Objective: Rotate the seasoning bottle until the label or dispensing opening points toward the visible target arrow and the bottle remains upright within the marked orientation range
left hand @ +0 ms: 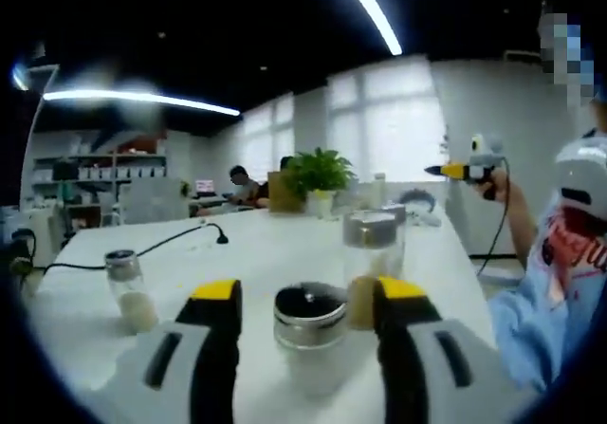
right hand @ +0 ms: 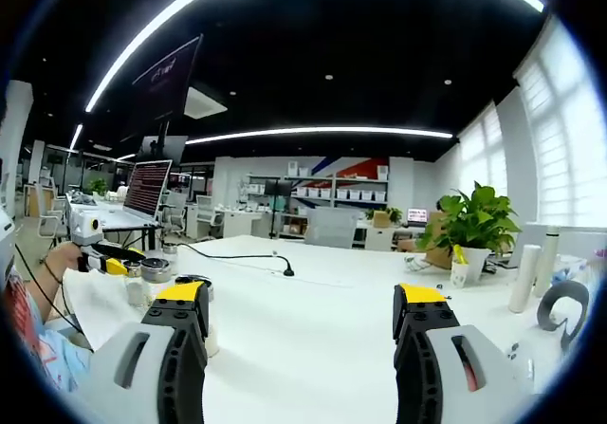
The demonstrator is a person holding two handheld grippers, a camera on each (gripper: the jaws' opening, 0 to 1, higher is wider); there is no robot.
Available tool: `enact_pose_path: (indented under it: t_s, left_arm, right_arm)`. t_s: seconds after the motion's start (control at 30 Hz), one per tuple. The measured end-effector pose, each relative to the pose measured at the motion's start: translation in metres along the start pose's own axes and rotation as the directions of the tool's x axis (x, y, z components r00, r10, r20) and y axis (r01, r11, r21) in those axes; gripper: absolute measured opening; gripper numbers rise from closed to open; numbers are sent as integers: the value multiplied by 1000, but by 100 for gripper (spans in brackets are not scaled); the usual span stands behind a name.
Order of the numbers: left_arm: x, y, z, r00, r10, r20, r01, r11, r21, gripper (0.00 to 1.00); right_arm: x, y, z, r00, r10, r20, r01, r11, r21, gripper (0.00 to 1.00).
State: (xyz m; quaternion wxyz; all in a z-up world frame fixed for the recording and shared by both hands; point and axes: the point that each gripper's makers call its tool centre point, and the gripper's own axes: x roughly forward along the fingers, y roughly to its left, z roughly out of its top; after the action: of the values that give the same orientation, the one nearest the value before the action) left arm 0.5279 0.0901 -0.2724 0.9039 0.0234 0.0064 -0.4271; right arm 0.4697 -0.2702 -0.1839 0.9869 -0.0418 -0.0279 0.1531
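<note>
Sitting between left tool (left hand: 307,301) tips — bottle (left hand: 310,324)

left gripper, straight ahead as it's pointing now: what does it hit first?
Likely the seasoning bottle with the metal lid, sitting between the open jaws of the left gripper. Beyond it, slightly right, stands a second lidded jar; depth between them is unclear.

Both views look low and level across the same white table (left hand: 285,244), facing the potted plant (left hand: 320,173).
</note>
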Motion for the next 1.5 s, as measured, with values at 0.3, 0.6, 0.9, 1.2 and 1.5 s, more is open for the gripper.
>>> enact_pose_path:
  t_s: [0.3, 0.6, 0.9, 1.2, 1.5]
  left_arm:
    - [-18, 10, 12, 966, 260, 2, -260, 965, -13, 60]
    - [-11, 6, 21, 947, 313, 65, -310, 949, -55, 59]
    - [-3, 7, 15, 927, 369, 72, -369, 929, -9, 59]
    - [-4, 13, 9, 890, 445, 100, -447, 895, -6, 66]
    - [-5, 13, 6, 889, 451, 86, -452, 892, -4, 65]
  right_arm:
    - [-3, 3, 2, 1000, 5, 2, -5, 1000, -3, 82]
    - [-7, -1, 5, 1000, -11, 13, 11, 1000, -5, 82]
    - [-7, -2, 3, 1000, -11, 10, 11, 1000, 8, 82]
    - [-16, 0, 8, 1000, -16, 25, 16, 1000, 6, 82]
    - [-17, 6, 5, 1000, -4, 18, 4, 1000, 2, 82]
